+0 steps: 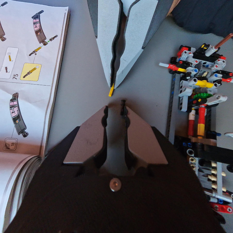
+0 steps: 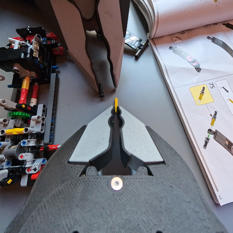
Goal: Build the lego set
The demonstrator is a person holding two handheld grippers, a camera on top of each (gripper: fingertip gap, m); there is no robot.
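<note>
A flat grey table [image 2: 145, 88] fills the room's view; on the left sits one half-built brick model [image 2: 26, 113], all beams, gears and axles; next along, the left gripper [image 1: 116, 108] has its fingers apart, and one small black pin [image 1: 122, 107] leans against a single pad, the other pad clear of it; facing it tip to tip, the right gripper [image 2: 116, 107] is clamped on one short yellow axle [image 2: 116, 104], most of it poking out beyond the tips; both bits look featherlight, rigid and slick, so I'd take each by its middle, squarely; behind lies one loose black curved panel [image 2: 133, 40] with a cross-bar; far right, one open instruction booklet [image 2: 189, 88].
</note>
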